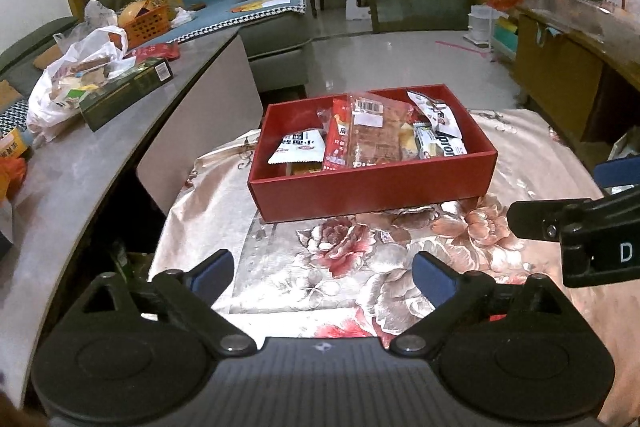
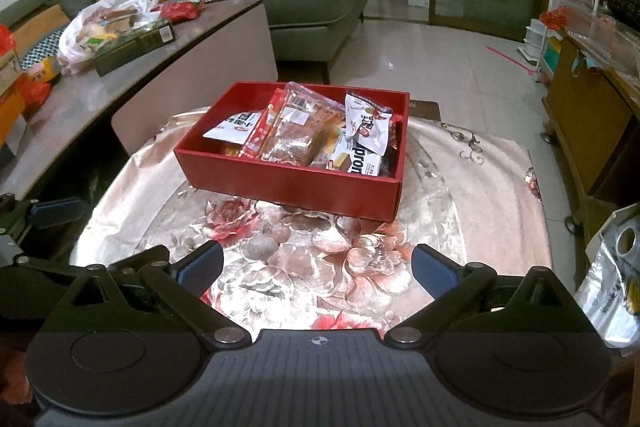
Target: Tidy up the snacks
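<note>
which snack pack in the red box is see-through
The clear packet with brown pieces showing inside and a barcode label, leaning in the middle of the red box. The packs beside it are opaque printed wrappers.

Snack packets (image 1: 372,135) inside red box (image 1: 372,187)

Black left tool (image 1: 323,269) and right tool (image 2: 319,265); blue pads; silver pivot screws; ribbed grey housing; white "D" marking
</note>
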`<state>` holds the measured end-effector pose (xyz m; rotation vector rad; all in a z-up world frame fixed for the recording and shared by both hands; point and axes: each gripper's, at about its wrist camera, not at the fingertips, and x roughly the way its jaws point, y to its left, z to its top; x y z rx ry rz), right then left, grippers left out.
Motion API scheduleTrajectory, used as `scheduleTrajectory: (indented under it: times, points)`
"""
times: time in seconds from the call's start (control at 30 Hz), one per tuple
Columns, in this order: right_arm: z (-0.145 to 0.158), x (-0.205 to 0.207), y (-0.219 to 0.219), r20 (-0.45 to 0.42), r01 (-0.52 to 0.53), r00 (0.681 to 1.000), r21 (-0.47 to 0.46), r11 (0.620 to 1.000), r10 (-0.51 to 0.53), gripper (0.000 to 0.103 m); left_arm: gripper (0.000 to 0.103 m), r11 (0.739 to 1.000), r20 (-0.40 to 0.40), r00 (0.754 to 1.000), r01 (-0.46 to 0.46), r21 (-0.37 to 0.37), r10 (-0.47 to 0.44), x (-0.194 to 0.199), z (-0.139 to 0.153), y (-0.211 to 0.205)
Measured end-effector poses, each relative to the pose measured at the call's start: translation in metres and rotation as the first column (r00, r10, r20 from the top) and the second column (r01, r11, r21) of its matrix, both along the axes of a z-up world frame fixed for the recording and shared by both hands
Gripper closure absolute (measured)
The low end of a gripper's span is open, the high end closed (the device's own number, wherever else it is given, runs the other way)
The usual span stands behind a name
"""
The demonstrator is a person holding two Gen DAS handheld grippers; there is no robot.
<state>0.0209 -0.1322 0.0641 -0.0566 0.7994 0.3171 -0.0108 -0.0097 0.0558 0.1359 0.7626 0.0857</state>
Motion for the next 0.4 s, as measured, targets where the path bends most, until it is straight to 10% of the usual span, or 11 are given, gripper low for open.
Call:
scheduleTrajectory:
  times: [0.4]
  points:
    - [-0.0004, 0.0011, -0.0011, -0.004, 0.004, 1.0, 0.001, 1.0, -0.004, 0.0, 0.011, 1.0, 0.025, 1.0, -0.011, -0.021, 0.011, 0.0003, 0.0022, 0.004]
